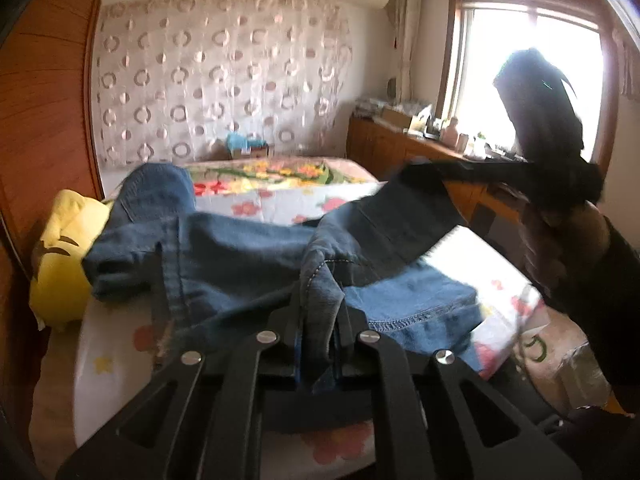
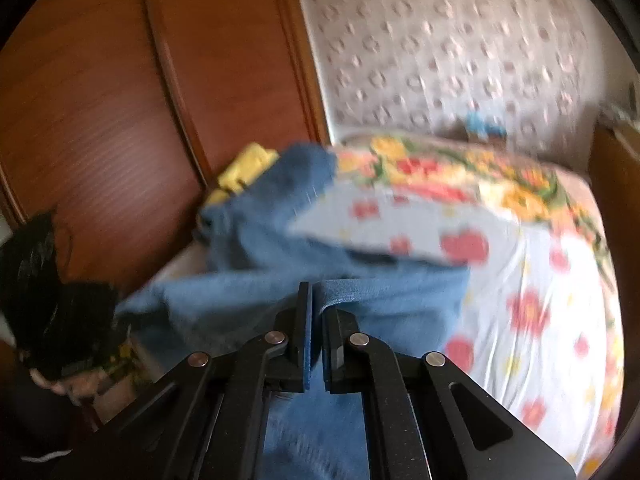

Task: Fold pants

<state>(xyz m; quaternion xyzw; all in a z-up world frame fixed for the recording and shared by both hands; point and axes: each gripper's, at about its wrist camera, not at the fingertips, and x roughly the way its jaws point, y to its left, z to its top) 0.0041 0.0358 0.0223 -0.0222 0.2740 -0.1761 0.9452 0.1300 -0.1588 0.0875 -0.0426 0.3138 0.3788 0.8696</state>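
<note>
Blue denim pants (image 1: 224, 256) lie rumpled across the bed, part of them lifted off the sheet. My left gripper (image 1: 320, 312) is shut on a bunched fold of the denim near a stitched seam. In the right wrist view the pants (image 2: 260, 248) stretch from the bed's left side toward me, and my right gripper (image 2: 318, 304) is shut on a thin edge of the fabric. The other gripper (image 1: 480, 172), held by a person's hand (image 1: 560, 232), shows at the right of the left wrist view with denim hanging from it.
The bed has a floral sheet (image 2: 540, 300) and a flowered blanket (image 1: 272, 172) farther back. A yellow pillow (image 1: 60, 264) sits at the left beside a wooden wardrobe (image 2: 100, 120). A wooden dresser (image 1: 400, 144) stands under the window. A person's dark-haired head (image 2: 44, 296) is at the lower left.
</note>
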